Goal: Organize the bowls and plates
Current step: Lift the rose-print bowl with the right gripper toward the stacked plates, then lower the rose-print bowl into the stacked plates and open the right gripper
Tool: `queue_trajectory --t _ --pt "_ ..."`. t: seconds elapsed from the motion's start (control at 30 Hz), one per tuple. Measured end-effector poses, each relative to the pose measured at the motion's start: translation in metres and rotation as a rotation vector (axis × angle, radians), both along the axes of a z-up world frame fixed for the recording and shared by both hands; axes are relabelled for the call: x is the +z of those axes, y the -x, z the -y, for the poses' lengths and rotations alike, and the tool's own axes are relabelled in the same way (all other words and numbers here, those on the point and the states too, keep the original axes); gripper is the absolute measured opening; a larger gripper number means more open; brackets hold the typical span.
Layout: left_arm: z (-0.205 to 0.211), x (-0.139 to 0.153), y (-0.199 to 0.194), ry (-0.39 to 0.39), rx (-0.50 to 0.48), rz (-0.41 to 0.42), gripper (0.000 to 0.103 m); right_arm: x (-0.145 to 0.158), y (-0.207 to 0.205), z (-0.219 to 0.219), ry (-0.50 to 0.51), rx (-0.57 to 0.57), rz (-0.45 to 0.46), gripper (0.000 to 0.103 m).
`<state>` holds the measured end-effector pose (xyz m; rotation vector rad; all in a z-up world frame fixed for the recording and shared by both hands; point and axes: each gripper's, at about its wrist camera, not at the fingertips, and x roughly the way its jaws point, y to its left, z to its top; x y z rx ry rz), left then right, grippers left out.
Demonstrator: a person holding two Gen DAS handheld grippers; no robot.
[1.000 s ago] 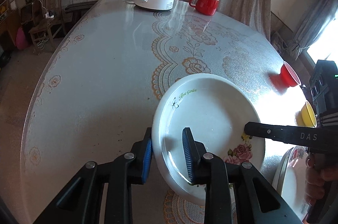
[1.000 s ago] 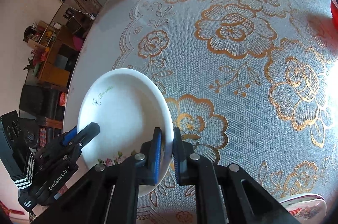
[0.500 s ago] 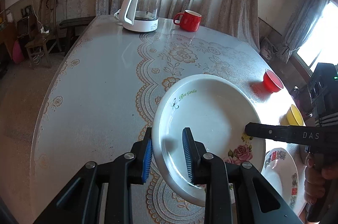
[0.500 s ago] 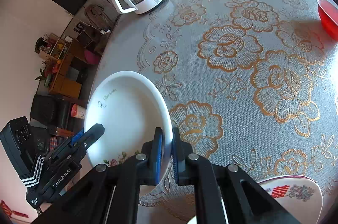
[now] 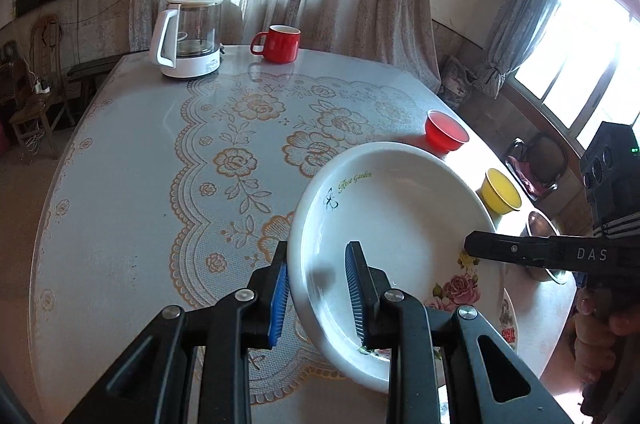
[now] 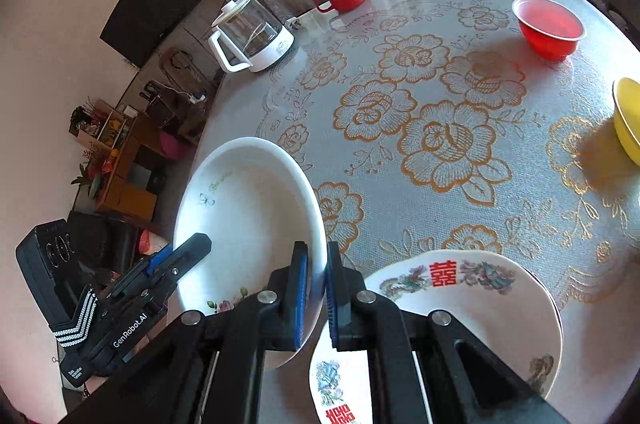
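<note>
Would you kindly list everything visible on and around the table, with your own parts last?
white rose plate: one, white, held above the table by both grippers
patterned plates: at least two, white with red characters, near table edge
red bowl: one, far right side
yellow bowl: one, right edge
metal bowl: one, silver, mostly hidden
red mug: one, far side
kettle: one, glass and white, far left
table: one, grey, gold lace cloth
left hand-held gripper: shut on plate rim
right hand-held gripper: shut on plate rim
</note>
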<state>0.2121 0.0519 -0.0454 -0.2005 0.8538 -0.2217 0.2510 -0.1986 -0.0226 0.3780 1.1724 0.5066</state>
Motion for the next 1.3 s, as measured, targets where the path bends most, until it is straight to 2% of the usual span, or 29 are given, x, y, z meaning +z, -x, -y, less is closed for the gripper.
queue_trajectory --t 0.23,0.53,0.77,0.83,1.03,1.2,1.3 --pt "0.048 -0.018 0.005 -0.029 -0.131 -0.059 0.027 -0.012 0.034 0.050 0.011 -0.107 -0.046 0.008" --pt "0.094 -0.050 0.015 -0.117 -0.268 -0.142 0.027 -0.052 0.066 0.094 0.025 -0.202 -0.147 0.008" --pt "0.116 -0.060 0.015 -0.176 -0.320 -0.156 0.028 -0.074 0.076 0.111 0.028 -0.248 -0.201 0.008" --pt "0.120 -0.061 0.015 -0.184 -0.323 -0.148 0.032 -0.077 0.078 0.114 0.034 -0.255 -0.205 0.009" --pt "0.130 -0.061 0.017 -0.231 -0.335 -0.124 0.041 -0.073 0.078 0.108 0.081 -0.237 -0.177 0.010" --pt "0.129 -0.062 0.018 -0.230 -0.344 -0.135 0.041 -0.068 0.079 0.102 0.140 -0.221 -0.172 0.012" --pt "0.131 -0.062 0.020 -0.242 -0.347 -0.135 0.042 -0.065 0.079 0.099 0.158 -0.214 -0.173 0.017"
